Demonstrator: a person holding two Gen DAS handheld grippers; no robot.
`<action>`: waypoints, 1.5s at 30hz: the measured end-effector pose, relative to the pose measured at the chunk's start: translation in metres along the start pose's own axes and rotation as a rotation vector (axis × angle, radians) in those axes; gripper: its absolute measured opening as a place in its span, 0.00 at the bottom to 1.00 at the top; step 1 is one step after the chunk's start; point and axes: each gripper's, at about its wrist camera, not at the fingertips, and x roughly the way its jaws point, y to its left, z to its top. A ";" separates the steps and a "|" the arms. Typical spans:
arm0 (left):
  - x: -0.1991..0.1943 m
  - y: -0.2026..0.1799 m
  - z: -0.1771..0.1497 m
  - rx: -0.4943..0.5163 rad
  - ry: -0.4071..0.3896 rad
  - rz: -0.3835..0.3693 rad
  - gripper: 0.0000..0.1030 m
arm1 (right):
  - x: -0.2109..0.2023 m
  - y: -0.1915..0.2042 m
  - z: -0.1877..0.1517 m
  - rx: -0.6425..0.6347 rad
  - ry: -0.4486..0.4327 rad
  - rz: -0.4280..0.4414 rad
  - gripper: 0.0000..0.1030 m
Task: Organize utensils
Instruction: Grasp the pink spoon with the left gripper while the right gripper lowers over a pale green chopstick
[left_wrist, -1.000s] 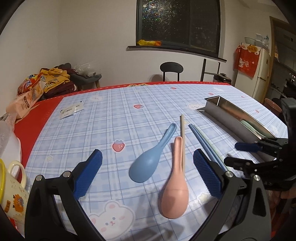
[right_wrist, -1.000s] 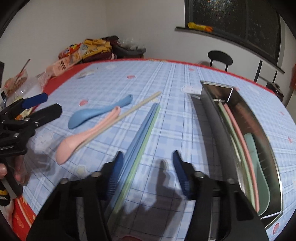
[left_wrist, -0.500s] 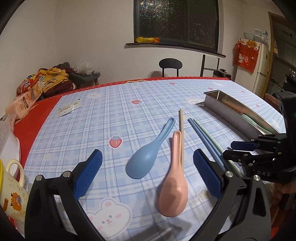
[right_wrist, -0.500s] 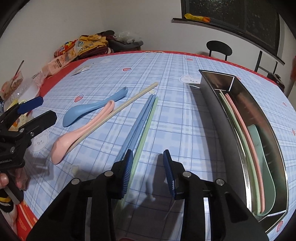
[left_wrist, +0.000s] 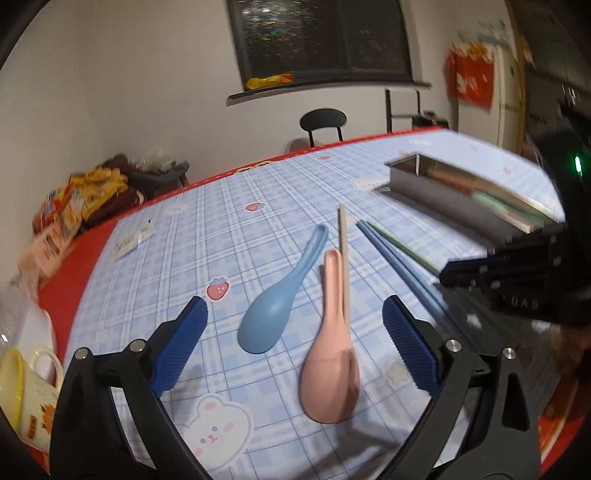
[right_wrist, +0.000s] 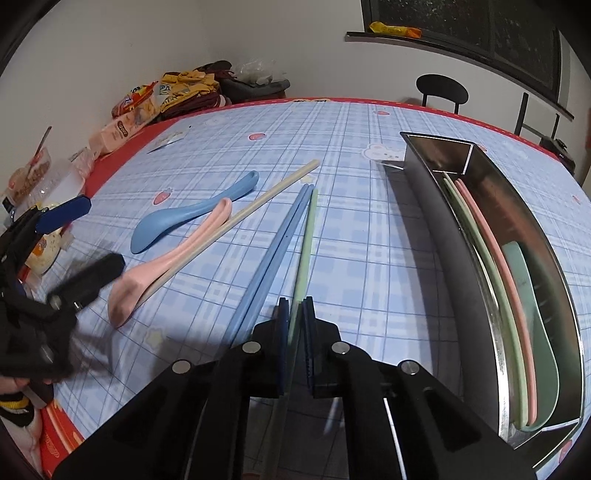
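Note:
My right gripper (right_wrist: 295, 314) is shut on the near end of a green chopstick (right_wrist: 308, 229) that lies on the checked tablecloth. Beside it to the left lie a pair of blue chopsticks (right_wrist: 273, 251), a cream chopstick (right_wrist: 258, 206), a pink spoon (right_wrist: 155, 269) and a blue spoon (right_wrist: 177, 218). The steel tray (right_wrist: 436, 184) at the right holds a green chopstick, a pink chopstick and a green spoon. My left gripper (left_wrist: 293, 314) stands open above the table, with the blue spoon (left_wrist: 273, 314) and pink spoon (left_wrist: 332, 365) lying between its fingers and nothing gripped.
A yellow-rimmed mug (left_wrist: 22, 384) stands at the left table edge near my left gripper. Snack bags (left_wrist: 74, 206) and clothes are piled at the far left corner. A paper slip (left_wrist: 129, 240) lies on the cloth. A black chair (left_wrist: 323, 122) stands behind the table.
The right gripper's jaws have shut from wide apart onto the green chopstick. The left gripper has shifted sideways and rolled, so the table looks tilted; its jaws stay open.

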 end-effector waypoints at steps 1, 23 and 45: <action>0.001 -0.004 0.000 0.021 0.007 0.010 0.89 | 0.000 0.000 0.000 0.001 -0.001 0.002 0.08; 0.024 -0.038 -0.013 0.322 0.219 0.088 0.49 | 0.003 -0.011 -0.001 0.056 0.002 0.129 0.08; 0.031 0.052 -0.009 -0.299 0.275 -0.282 0.25 | 0.003 -0.015 -0.004 0.079 0.004 0.175 0.08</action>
